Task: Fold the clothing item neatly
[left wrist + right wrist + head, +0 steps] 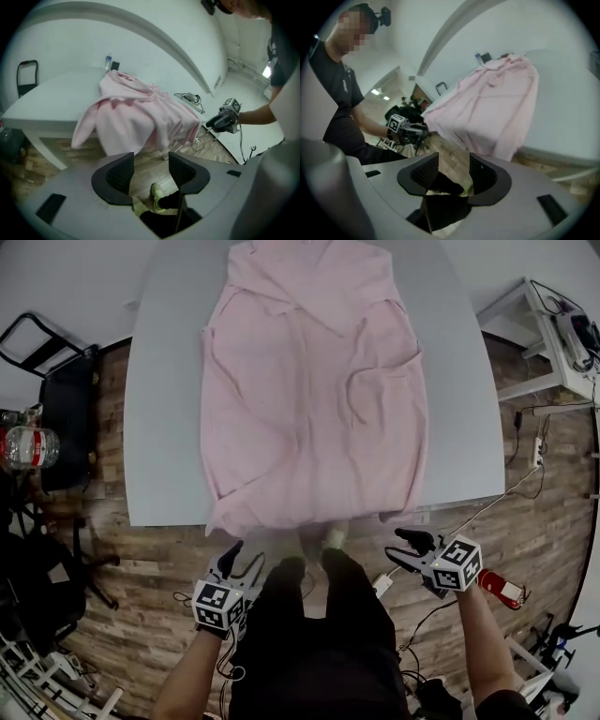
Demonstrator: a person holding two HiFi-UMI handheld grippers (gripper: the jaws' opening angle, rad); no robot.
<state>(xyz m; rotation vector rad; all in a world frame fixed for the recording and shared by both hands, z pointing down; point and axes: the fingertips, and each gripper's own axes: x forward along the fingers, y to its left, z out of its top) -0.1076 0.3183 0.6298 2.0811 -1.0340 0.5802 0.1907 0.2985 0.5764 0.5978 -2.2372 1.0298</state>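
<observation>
Close in, my left gripper [236, 559] and right gripper [400, 548] both stand open and empty. Ahead, the pink garment [314, 390] lies on the table [164, 409], its long axis running away from me. Its hem overhangs the near edge, about equally near to both grippers.

Here's the pale pink cloth garment [314, 390] - stretched lengthwise down the upper centre of the head view, lying on the light grey table [164, 427]. It's mostly flat but rumpled, with raised creases and turned-in folds along both long edges. Its lower hem spills over the table's near edge at mid-frame, the lower-left corner drooping furthest. The left gripper view shows that hem hanging in soft folds at centre frame - in the right gripper view it fills the upper right.
</observation>
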